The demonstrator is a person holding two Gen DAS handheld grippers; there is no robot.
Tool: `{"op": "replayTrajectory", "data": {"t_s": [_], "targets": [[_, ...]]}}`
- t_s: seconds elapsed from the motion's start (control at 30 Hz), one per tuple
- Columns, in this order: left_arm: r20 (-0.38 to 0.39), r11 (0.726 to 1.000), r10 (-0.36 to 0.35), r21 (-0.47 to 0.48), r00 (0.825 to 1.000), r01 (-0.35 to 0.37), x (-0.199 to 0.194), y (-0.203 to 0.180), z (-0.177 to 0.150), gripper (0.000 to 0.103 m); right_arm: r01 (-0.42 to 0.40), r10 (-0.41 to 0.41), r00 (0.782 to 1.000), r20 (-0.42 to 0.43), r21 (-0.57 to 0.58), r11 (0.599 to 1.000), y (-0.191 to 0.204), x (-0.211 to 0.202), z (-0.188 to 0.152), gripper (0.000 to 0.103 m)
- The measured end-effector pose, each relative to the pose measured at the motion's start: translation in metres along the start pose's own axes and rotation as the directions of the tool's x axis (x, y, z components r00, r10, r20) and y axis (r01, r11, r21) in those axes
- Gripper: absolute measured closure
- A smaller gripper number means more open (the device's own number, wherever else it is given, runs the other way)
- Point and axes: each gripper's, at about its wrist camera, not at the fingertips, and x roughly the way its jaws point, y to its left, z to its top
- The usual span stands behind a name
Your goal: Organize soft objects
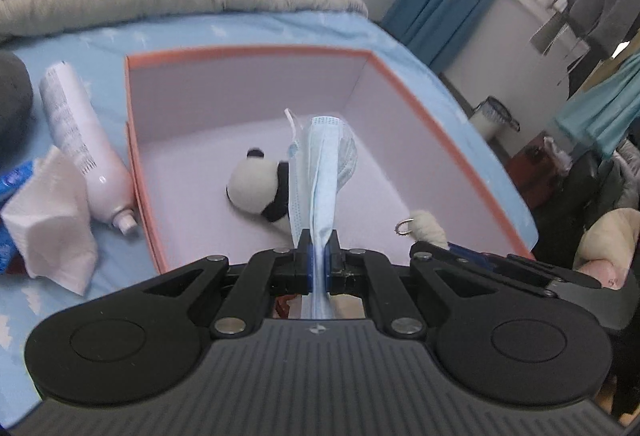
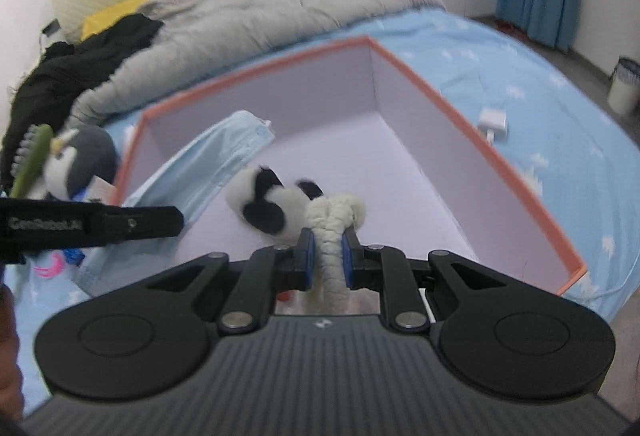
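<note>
Left claw (image 1: 319, 250) is clamped tight on a folded blue face mask (image 1: 320, 163), holding it up over the open orange-rimmed box (image 1: 248, 51) on the bed (image 1: 248, 27). Right claw (image 2: 328, 252) is squeezing a cream knitted toy (image 2: 334, 232), poised above the same box, just beside the panda plush (image 2: 264, 203) lying on the box floor. Outside the box's left wall lie a white bottle (image 1: 76, 135) and a crumpled tissue (image 1: 52, 224), with a penguin plush (image 2: 76, 163) nearby
</note>
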Motion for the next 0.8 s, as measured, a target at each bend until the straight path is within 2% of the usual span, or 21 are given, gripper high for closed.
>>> {"op": "replayTrajectory", "data": {"t_s": [0.13, 0.33, 0.37, 0.43, 0.47, 0.5, 0.8], "targets": [[-0.05, 1.0, 0.017, 0.016, 0.999, -0.016, 0.025, 0.004, -0.003, 0.097, 0.007, -0.006, 0.999, -0.034, 0.012, 1.0, -0.007, 0.018, -0.008, 0.085], [-0.055, 0.999, 0.028, 0.04, 0.998, -0.026, 0.033, -0.002, -0.004, 0.096, 0.008, -0.008, 0.999, -0.034, 0.014, 1.0, -0.012, 0.021, -0.01, 0.083], [-0.058, 0.998, 0.038, 0.048, 0.998, -0.036, 0.031, -0.005, -0.004, 0.091, 0.01, -0.01, 0.999, -0.032, 0.016, 1.0, -0.013, 0.02, -0.008, 0.082], [-0.051, 0.998, 0.036, 0.052, 0.998, -0.034, 0.027, -0.007, -0.002, 0.071, 0.023, -0.023, 0.999, -0.025, 0.01, 1.0, -0.013, 0.015, -0.006, 0.076], [-0.042, 0.998, 0.038, 0.053, 0.998, -0.036, 0.022, -0.01, -0.001, 0.052, 0.031, -0.03, 0.999, -0.02, 0.012, 0.999, -0.013, 0.012, -0.005, 0.072], [-0.026, 0.998, 0.039, 0.059, 0.999, -0.038, 0.017, -0.011, -0.001, 0.048, 0.032, -0.032, 0.999, -0.014, 0.019, 0.999, -0.013, 0.008, -0.004, 0.066], [0.117, 0.996, 0.029, 0.086, 0.993, -0.039, -0.062, -0.017, -0.002, 0.048, -0.013, 0.012, 0.995, 0.101, 0.01, 1.0, 0.001, -0.049, 0.007, 0.064]]}}
